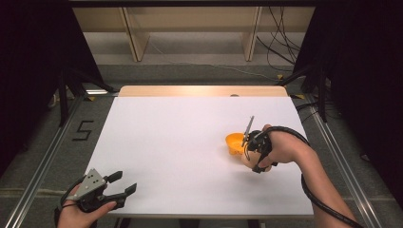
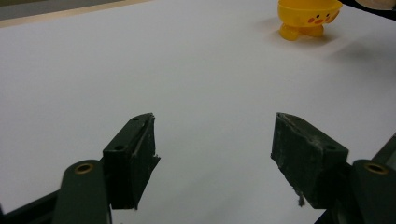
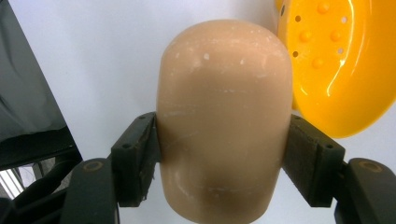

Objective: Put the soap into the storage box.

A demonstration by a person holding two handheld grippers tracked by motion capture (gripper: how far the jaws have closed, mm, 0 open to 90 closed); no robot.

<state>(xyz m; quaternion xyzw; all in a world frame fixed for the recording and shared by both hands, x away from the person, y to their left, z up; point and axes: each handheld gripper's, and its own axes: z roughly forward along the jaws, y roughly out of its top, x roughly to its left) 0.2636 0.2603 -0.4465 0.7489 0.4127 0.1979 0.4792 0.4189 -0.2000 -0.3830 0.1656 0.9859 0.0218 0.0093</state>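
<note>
White tabletop (image 1: pixel 180 142) is laid out under dark curtains, with a wooden shelf frame seen behind it. Toward its right side a small yellow bowl (image 1: pixel 234 142) with dimpled inside and stubby feet is set, and everything is placed relative to that bowl. Just beside the bowl, on the person's side, a tan rounded block (image 3: pixel 224 116) like a smooth bar of soap is clamped between the jaws of the right gripper (image 1: pixel 254 154), the pads being pressed flat against its two long sides. Whether the block is touching the bowl's rim cannot be told. Far from the bowl, at the table's near left corner, the left gripper (image 1: pixel 121 185) is held idle with its jaws spread wide and nothing between them.

The step in hand is judged to be the placing of the block into the bowl. It is done well if the squeeze is kept even, the block is lifted clear of the rim, centred over the hollow, lowered gently so the light bowl is not tipped, and only then let go
</note>
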